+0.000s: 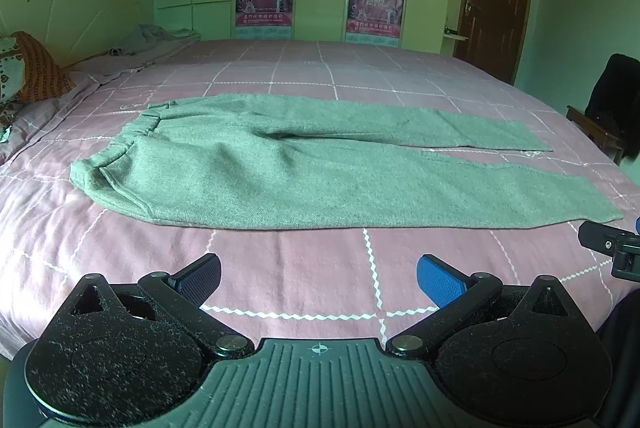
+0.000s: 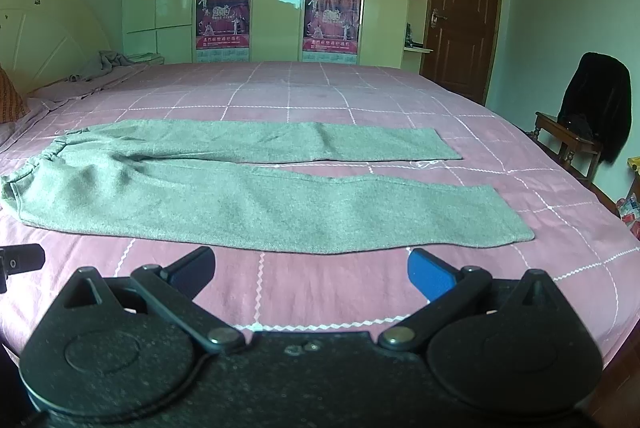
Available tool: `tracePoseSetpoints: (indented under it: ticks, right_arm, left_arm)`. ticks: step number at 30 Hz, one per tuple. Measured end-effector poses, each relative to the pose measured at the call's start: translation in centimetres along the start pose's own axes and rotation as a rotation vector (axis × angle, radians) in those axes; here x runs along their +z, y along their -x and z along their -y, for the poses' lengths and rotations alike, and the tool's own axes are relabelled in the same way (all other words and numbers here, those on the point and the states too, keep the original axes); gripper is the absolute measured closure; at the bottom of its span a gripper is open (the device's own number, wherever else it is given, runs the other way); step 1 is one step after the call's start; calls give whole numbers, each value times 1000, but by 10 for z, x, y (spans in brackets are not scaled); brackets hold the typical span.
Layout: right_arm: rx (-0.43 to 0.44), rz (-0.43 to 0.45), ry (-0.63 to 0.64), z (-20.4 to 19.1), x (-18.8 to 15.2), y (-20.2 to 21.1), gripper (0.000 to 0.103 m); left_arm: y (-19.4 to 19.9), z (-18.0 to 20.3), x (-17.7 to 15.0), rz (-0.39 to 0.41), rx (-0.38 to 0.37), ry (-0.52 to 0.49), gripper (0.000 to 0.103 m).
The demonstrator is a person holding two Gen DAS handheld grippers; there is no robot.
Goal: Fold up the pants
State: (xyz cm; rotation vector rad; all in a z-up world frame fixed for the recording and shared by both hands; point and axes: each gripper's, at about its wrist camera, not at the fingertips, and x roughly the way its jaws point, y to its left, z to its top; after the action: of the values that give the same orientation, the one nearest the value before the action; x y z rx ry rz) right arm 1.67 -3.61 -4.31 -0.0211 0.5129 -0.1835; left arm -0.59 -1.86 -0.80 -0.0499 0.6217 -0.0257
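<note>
A: Left wrist view: where are the pants (image 1: 280, 168)?

B: Spread flat on the pink checked bed (image 1: 280, 292), waistband left, 2 legs running right, unfolded.

A: And your tools?

B: My left hand-held gripper (image 1: 318, 278) hovers near the closest leg, fingers spread apart. My right hand-held gripper (image 2: 312, 270) likewise gapes wide, holding nothing.
</note>
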Motion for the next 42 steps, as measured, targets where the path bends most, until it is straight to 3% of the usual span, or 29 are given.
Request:
tracePoseSetpoints:
  ticks: [42]
  right_arm:
    - [0,2,-9,2,-1,3,0]
  left_arm:
    - [0,1,-3,2,4,-4,0]
